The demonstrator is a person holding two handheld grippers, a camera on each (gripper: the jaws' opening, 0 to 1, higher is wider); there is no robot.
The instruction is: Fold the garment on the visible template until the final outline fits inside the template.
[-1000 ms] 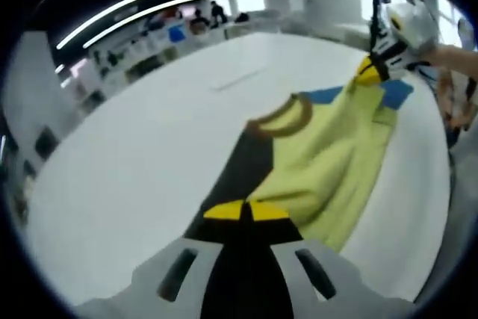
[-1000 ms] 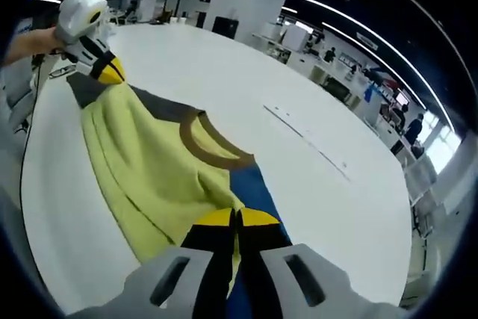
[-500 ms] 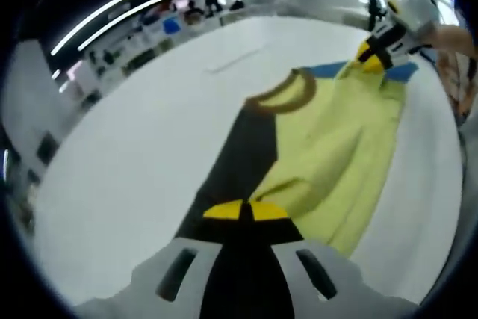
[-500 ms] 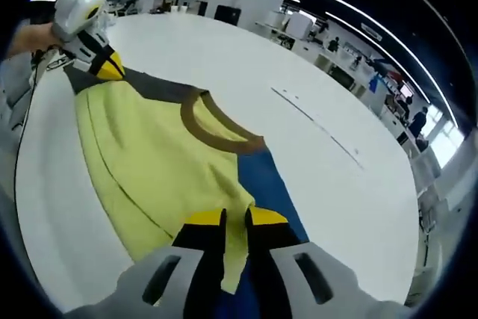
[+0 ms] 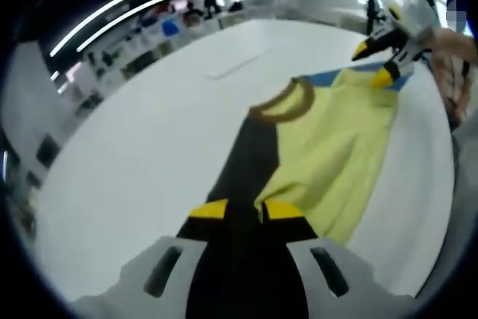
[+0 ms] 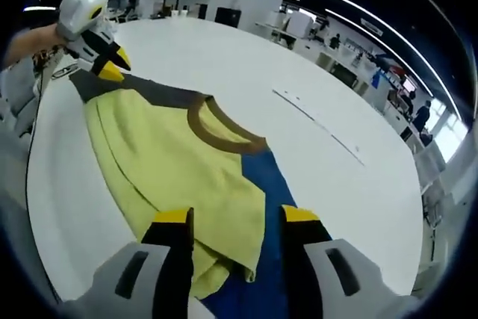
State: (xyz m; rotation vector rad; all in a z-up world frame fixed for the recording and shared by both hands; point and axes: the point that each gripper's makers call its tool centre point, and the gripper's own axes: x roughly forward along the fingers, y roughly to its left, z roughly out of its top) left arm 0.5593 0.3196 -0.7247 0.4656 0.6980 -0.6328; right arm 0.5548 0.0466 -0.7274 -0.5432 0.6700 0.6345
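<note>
Two claws stand open over the garment [image 5: 328,147], and neither one grips cloth. In the left gripper view we see, from left to right, the bare white bench [image 5: 134,155], the garment's dark panel, its brown collar [image 5: 287,106] and its yellow front, lying flat on the bench. Our left claw [image 5: 246,211] has its yellow-tipped jaws parted over the dark panel, near the edge of the yellow. At far right the right claw [image 5: 377,61] hovers with its jaws spread just above the blue edge of the garment.

In the right gripper view the left claw [image 6: 112,65] sits at far left, jaws apart beside the garment's dark corner, with a person's hand [image 6: 30,41] behind it. This view shows the blue panel [image 6: 265,214] more fully. Our right claw [image 6: 235,218] is spread wide, the yellow hem and blue panel between its jaws. Far right runs a thin line [image 6: 317,128] on the bench, which may be the template; we cannot tell.
</note>
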